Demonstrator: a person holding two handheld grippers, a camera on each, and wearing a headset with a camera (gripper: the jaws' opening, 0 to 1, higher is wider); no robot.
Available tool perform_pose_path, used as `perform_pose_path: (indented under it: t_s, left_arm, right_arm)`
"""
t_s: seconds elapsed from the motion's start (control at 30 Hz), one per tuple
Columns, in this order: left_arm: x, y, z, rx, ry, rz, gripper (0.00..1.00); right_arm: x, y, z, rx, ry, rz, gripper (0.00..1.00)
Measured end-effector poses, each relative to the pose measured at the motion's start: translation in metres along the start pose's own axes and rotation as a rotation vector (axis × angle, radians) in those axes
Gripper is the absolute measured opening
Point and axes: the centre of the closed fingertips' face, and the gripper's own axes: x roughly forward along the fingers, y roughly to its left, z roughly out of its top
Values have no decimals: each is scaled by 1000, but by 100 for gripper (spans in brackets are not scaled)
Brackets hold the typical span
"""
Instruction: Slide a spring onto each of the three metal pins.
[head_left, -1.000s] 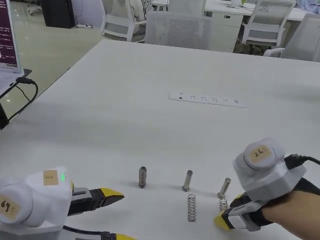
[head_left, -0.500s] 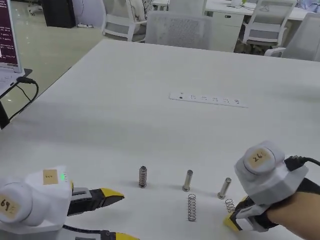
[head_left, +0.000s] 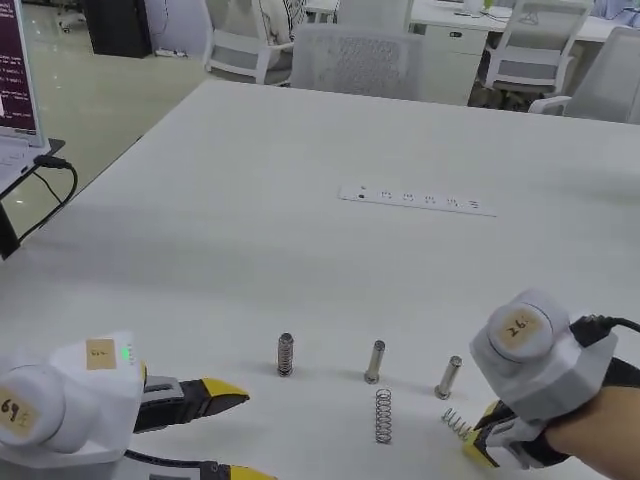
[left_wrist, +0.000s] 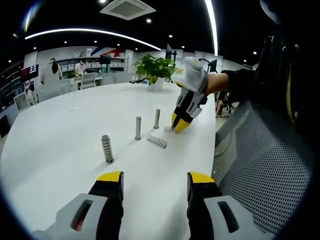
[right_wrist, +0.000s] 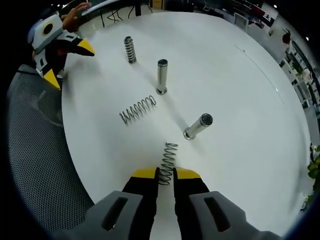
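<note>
Three metal pins stand in a row near the table's front edge. The left pin (head_left: 285, 354) (right_wrist: 130, 49) wears a spring. The middle pin (head_left: 375, 361) (right_wrist: 161, 76) and right pin (head_left: 449, 376) (right_wrist: 197, 126) are bare. A loose spring (head_left: 383, 415) (right_wrist: 138, 110) lies flat in front of the middle pin. My right gripper (head_left: 478, 440) (right_wrist: 165, 173) is shut on the end of another spring (head_left: 455, 423) (right_wrist: 167, 157), just short of the right pin. My left gripper (head_left: 240, 435) (left_wrist: 156, 177) is open with nothing between its fingers, left of the pins.
A white power strip (head_left: 415, 198) lies mid-table beyond the pins. A laptop with a black cable (head_left: 45, 175) sits at the left edge. Office chairs (head_left: 355, 60) stand past the far edge. The near table edge is close below both grippers.
My right gripper has drawn back toward the near edge and slightly right, taking the held spring with it. The left gripper has stayed put.
</note>
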Motion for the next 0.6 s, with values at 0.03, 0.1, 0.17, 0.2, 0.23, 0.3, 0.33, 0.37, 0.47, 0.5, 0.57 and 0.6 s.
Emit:
perform_pose_path:
  t_s: [0.03, 0.1, 0.17, 0.2, 0.23, 0.3, 0.33, 0.37, 0.47, 0.5, 0.57, 0.6]
  left_arm:
    - [0, 0, 0, 1, 1, -2, 45]
    - [0, -1, 1, 7, 5, -5, 45]
    - [-1, -2, 2, 11, 5, -11, 44]
    - [-1, -2, 4, 15, 5, -12, 44]
    - [-1, -2, 4, 17, 5, -13, 43]
    - [-1, -2, 6, 21, 6, -17, 43]
    - [-1, -3, 8, 25, 5, -20, 42]
    - [-1, -4, 9, 27, 4, -24, 42]
    - [-1, -5, 12, 37, 5, -35, 41]
    - [0, -6, 13, 41, 8, -41, 41]
    - [1, -8, 16, 38, 9, -55, 40]
    - [1, -9, 19, 33, 0, -63, 39]
  right_arm:
    - [-1, 1, 1, -4, -2, 3, 9]
    - [-4, 6, 4, -9, -11, 19, 9]
    - [-8, 11, 8, -27, -18, 32, 9]
    - [-10, 14, 10, -36, -20, 38, 9]
    - [-11, 15, 11, -44, -25, 40, 9]
    - [-12, 17, 13, -51, -26, 46, 8]
    - [-15, 20, 15, -53, -30, 54, 8]
    - [-17, 23, 17, -59, -38, 63, 8]
    - [-26, 30, 25, -72, -64, 92, 8]
    - [-30, 33, 29, -86, -78, 101, 8]
    - [-36, 39, 36, -91, -96, 122, 8]
    - [-39, 41, 39, -95, -107, 131, 8]
